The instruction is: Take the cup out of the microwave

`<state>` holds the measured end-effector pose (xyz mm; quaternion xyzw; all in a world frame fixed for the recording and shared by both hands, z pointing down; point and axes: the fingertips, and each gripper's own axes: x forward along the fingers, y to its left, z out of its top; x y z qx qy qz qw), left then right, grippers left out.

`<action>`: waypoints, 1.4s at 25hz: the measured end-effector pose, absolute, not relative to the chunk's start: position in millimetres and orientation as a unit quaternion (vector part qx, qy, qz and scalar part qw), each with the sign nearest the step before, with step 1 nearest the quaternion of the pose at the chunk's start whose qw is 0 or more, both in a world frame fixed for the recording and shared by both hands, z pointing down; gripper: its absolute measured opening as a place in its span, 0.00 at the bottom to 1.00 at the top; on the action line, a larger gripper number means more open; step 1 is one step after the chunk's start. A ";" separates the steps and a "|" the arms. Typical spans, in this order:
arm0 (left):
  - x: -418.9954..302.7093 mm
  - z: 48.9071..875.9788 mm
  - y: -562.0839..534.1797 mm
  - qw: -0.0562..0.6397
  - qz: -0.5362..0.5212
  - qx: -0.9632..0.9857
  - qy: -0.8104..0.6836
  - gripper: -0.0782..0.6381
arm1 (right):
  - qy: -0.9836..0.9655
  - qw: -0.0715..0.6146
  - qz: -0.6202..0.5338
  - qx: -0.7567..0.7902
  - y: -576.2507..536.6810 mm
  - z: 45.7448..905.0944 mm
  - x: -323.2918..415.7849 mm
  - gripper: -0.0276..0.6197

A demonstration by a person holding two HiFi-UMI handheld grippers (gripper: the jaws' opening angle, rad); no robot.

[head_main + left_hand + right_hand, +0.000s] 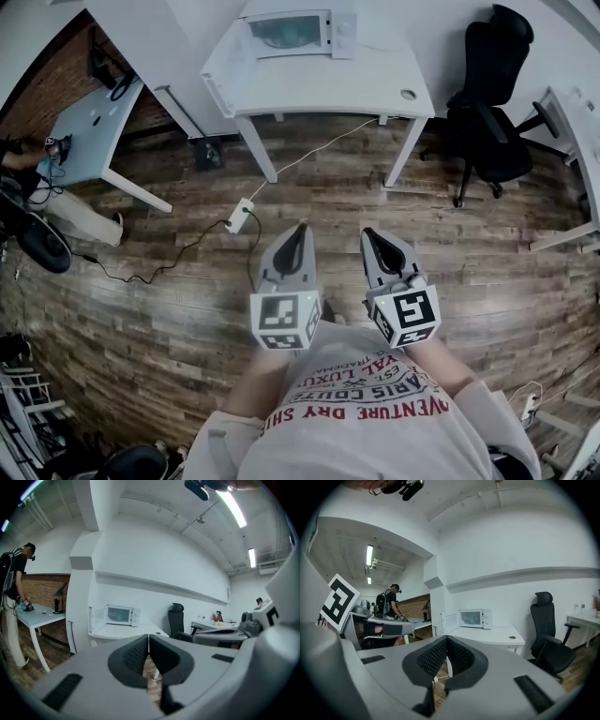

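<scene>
A white microwave point(292, 33) stands at the back of a white table point(328, 89), far ahead of me across the wooden floor. Its door point(96, 618) hangs open to the left. The inside looks greenish, and I cannot make out a cup in it. The same microwave point(474, 618) shows small in the right gripper view. My left gripper point(300, 228) and right gripper point(368, 232) are held side by side close to my body, pointing toward the table. The jaws of the left gripper point(148, 653) and of the right gripper point(446, 656) are shut with nothing between them.
A black office chair point(492, 94) stands right of the table. A power strip point(241, 216) with cables lies on the floor between me and the table. Another table point(94, 131) is at the left, where a person point(16, 602) stands. A small round fitting point(407, 94) sits in the tabletop.
</scene>
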<state>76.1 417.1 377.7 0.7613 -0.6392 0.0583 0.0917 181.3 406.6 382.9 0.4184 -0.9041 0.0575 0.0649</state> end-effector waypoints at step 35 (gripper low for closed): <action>-131.2 384.4 81.9 0.139 0.049 0.786 -0.600 0.12 | -0.882 0.102 0.081 0.452 87.1 385.1 -18.8 0.06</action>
